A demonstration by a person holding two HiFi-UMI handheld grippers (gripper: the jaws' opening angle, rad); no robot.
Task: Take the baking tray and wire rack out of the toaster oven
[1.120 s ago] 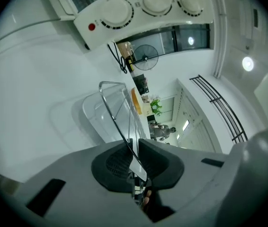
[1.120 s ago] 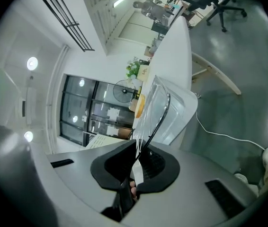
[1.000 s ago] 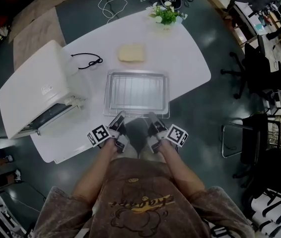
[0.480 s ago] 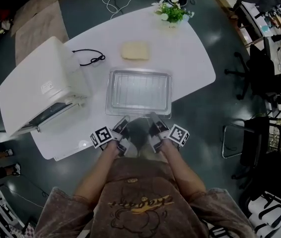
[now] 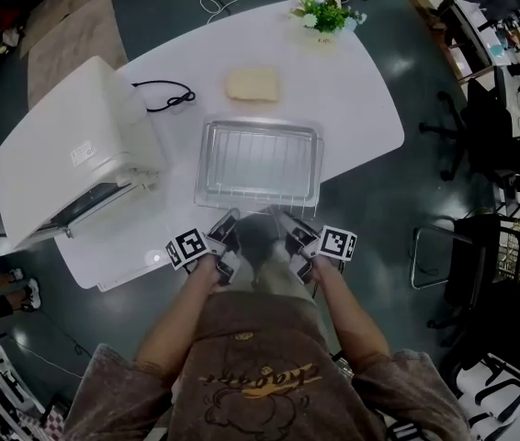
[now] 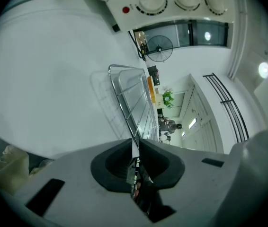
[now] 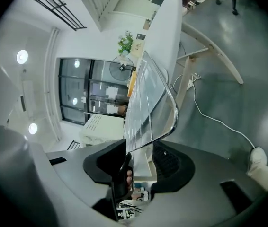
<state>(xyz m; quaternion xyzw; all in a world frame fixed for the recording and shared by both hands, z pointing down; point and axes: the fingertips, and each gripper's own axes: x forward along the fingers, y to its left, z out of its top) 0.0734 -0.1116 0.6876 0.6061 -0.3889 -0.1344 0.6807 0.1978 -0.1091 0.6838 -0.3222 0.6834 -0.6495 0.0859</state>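
The silver baking tray (image 5: pixel 202 168) lies on the white table with the wire rack (image 5: pixel 260 162) inside it. Both grippers are at its near rim. My left gripper (image 5: pixel 226 222) is closing, and its pads pinch the tray's thin edge (image 6: pixel 133 143). The jaws of my right gripper (image 5: pixel 286 220) are opening. In the right gripper view the tray's rim (image 7: pixel 149 109) runs between them with a gap at the pads (image 7: pixel 141 156). The white toaster oven (image 5: pixel 67 150) stands at the left with its door (image 5: pixel 90 208) hanging open.
A yellow slab-like object (image 5: pixel 252 84) lies behind the tray, and a black cable (image 5: pixel 163 93) lies beside the oven. A small potted plant (image 5: pixel 330 12) stands at the table's far end. Office chairs (image 5: pixel 480 122) stand on the dark floor at the right.
The tray stays flat on the table while both grippers keep to its near rim and sink slightly. The right gripper's marker cube has shifted a little to the right.
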